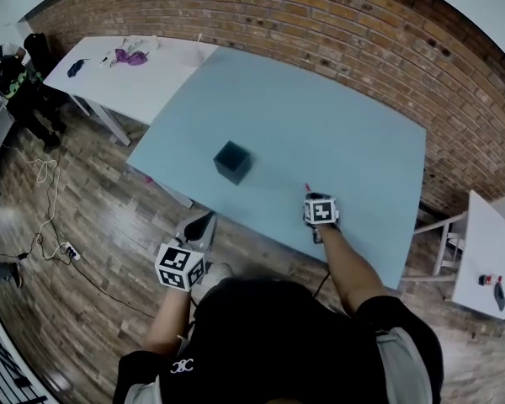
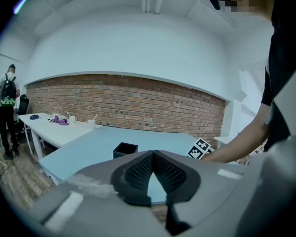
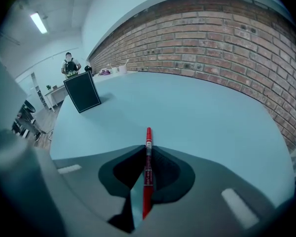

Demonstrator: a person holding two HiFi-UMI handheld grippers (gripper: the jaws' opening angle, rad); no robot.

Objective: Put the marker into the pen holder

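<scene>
Our right tool [image 3: 148, 151] is clamped on the red marker [image 3: 147, 174], which lies along the jaws with its tip pointing forward over the table [image 3: 202, 112]. We judge it is held this way for carrying to the pen holder [image 3: 82, 92], which stands well apart. Our left tool [image 2: 153, 155] hangs off the table edge with its jaws together and empty, apparently unneeded.

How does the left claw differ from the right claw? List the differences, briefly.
The left claw is shut on nothing; the right claw clamps the red marker. The left claw hangs over the floor, short of the table; the right claw is over the table's near edge. Both point toward the table.
</scene>
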